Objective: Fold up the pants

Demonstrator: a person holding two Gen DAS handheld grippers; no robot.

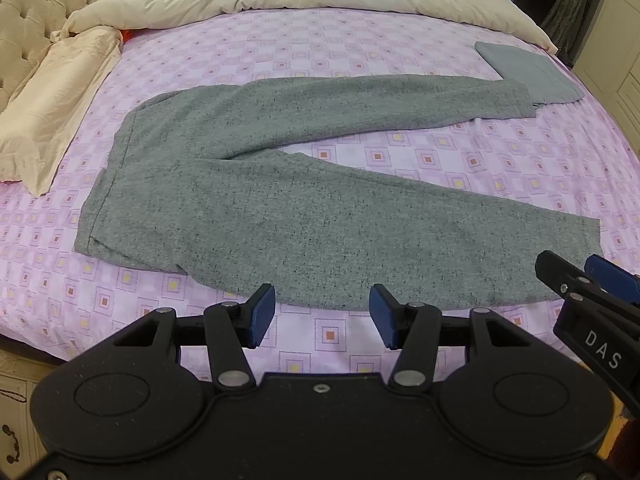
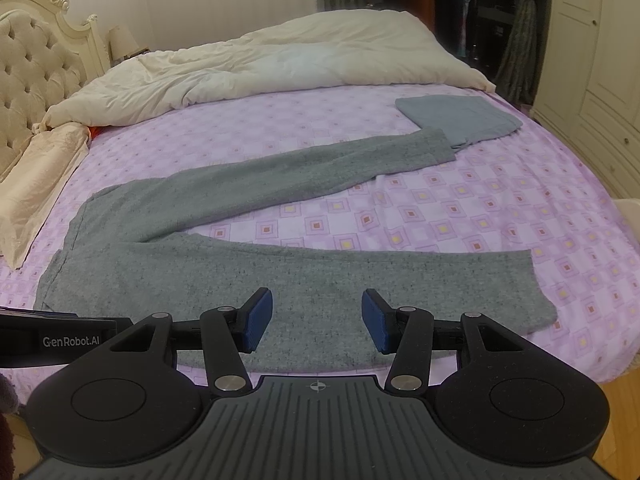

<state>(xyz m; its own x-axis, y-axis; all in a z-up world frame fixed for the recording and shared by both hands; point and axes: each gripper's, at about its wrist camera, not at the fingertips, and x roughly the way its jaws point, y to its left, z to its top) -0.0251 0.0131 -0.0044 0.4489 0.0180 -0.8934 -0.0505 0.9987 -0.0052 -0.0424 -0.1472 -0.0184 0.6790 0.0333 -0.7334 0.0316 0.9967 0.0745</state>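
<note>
Grey pants [image 1: 256,184] lie flat and unfolded on my bed's purple checked sheet [image 1: 500,152], waistband toward nine o'clock, both legs spread toward three o'clock. My left claw [image 1: 322,316] hangs open and empty at six o'clock, over the near leg's edge. My right claw [image 2: 317,320] hangs open too, holding nothing, above that same leg. A folded blue cloth [image 2: 460,118] touches the far leg's cuff at two o'clock.
</note>
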